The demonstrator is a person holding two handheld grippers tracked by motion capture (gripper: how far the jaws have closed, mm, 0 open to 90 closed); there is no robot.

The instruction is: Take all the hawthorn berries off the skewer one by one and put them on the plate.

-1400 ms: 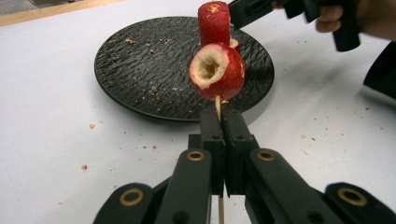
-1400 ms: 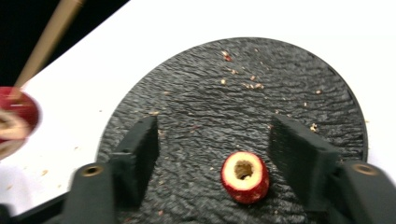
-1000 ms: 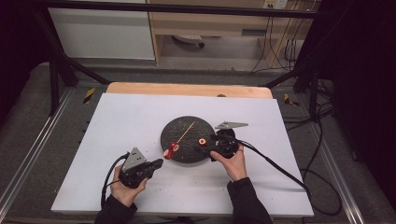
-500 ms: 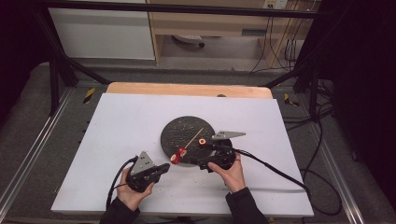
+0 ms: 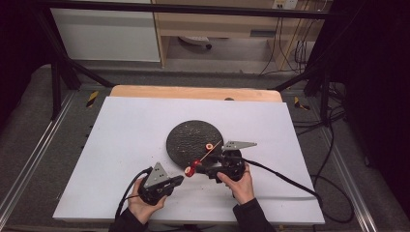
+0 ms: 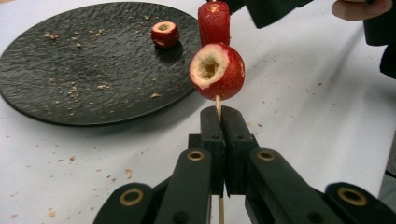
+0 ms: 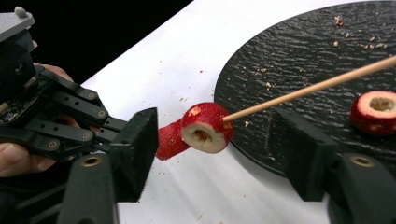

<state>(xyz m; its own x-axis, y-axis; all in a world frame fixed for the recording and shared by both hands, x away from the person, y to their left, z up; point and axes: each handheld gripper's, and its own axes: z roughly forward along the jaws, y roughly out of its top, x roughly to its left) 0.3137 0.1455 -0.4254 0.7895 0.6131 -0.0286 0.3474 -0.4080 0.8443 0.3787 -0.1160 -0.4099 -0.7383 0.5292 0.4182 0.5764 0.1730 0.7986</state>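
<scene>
A: We had the left tongs (image 6: 219, 135) clamped on the skewer (image 6: 217, 103), two red fruit pieces (image 6: 217, 71) threaded just above them, beside the black plate (image 6: 70, 79).

B: Right tongs (image 7: 215, 158) apart, just been closing, fruit between, untouched. One piece (image 7: 377, 112) lay on the plate.

A white table top (image 5: 125, 145) fills the middle of the high view, with a strip of bare wood (image 5: 193, 92) along its far edge at the upper centre. A round black plate (image 5: 186, 137) lies directly on it, just right of centre. Small reddish-brown crumbs (image 6: 70, 158) are scattered on the white surface near the plate's rim.
</scene>
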